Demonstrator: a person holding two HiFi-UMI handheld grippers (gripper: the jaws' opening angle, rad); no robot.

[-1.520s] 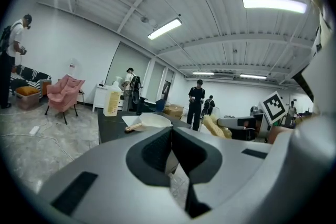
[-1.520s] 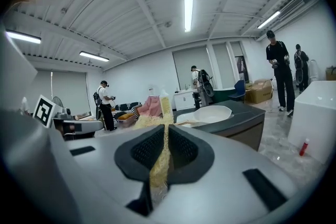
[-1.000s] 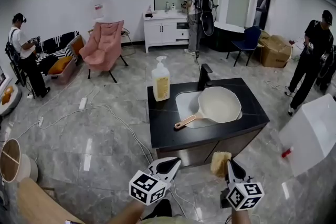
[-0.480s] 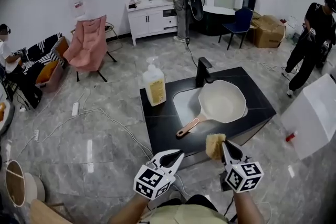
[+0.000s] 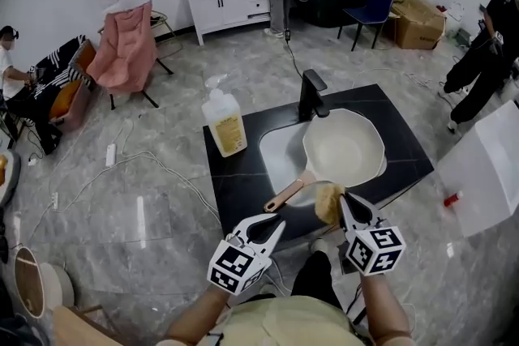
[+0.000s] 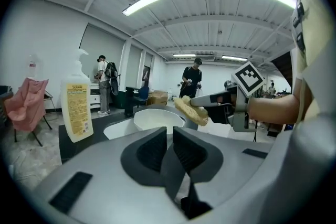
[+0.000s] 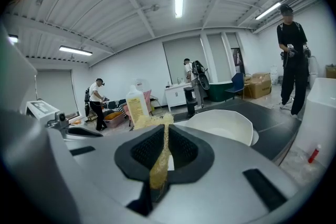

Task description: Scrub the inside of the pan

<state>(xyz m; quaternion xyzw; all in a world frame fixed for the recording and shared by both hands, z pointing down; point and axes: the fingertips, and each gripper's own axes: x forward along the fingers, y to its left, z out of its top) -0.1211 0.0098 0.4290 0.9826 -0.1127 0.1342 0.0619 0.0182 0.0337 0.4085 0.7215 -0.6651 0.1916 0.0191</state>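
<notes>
**Grippers at the counter's edge, sponge pinched in the right one**

Right gripper (image 5: pixel 341 202) has its jaws clamped on a yellow sponge (image 5: pixel 328 203). Its own view shows the sponge squeezed thin between the pads, with a ragged tuft sticking out past the tips. Left gripper (image 5: pixel 278 226) is closed with nothing in it; its jaws meet edge to edge in the left gripper view. Both are held side by side in front of the person, low, pointing toward the black counter (image 5: pixel 235 182).

On that counter the cream pan (image 5: pixel 345 148) lies in the sink (image 5: pixel 278 156), its bowl facing up and its far rim close to the black faucet (image 5: pixel 310 93). Its tan handle (image 5: pixel 284 192) runs out over the sink's front edge toward the person. From the head view the sponge sits just beside the handle's near end, at the counter's front edge; I can't tell whether they touch. The sponge is well short of the pan's inside, which looks bare and pale.

A soap bottle (image 5: pixel 225 124) with a pump stands on the counter's left corner, apart from the sink. Behind all this a pink chair (image 5: pixel 126 49) stands on the marble floor near a white cabinet (image 5: pixel 227 0). Other people are about: one at the far counter, one on the left by a sofa, one off to the right.
</notes>
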